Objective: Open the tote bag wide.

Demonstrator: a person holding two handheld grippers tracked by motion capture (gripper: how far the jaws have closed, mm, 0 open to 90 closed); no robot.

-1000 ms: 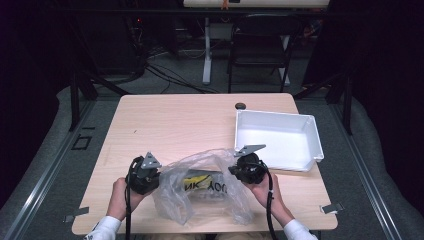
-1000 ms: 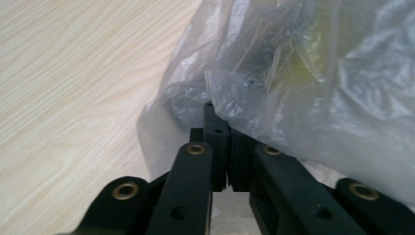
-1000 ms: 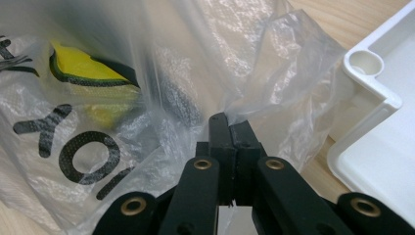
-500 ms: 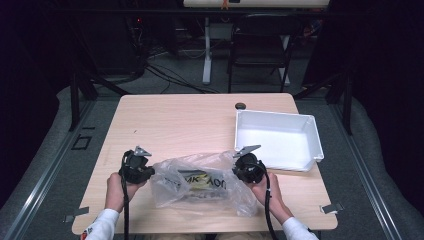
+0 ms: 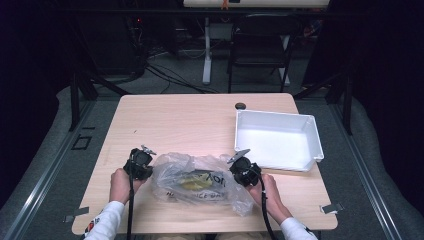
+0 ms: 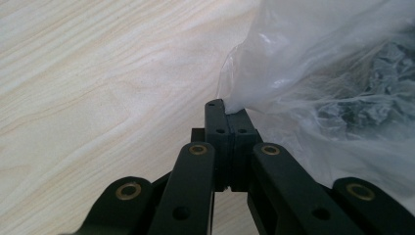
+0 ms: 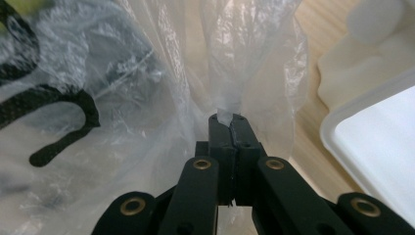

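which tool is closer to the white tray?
The right tool. It pinches the clear plastic bag at the end beside the white tray. The left tool grips the bag's far end, away from the tray.

One clear plastic bag (image 5: 200, 181) on worktop (image 5: 190, 120). One white tray (image 5: 277, 140) right of bag. Two grippers: left gripper (image 5: 141, 161), right gripper (image 5: 242, 167), one at each bag end.

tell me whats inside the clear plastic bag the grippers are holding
Through the plastic bag a yellow and black item shows, with dark lettering on the film. Crinkled plastic blurs it, so I cannot tell what it is. The left gripper and right gripper pinch the bag's edges.
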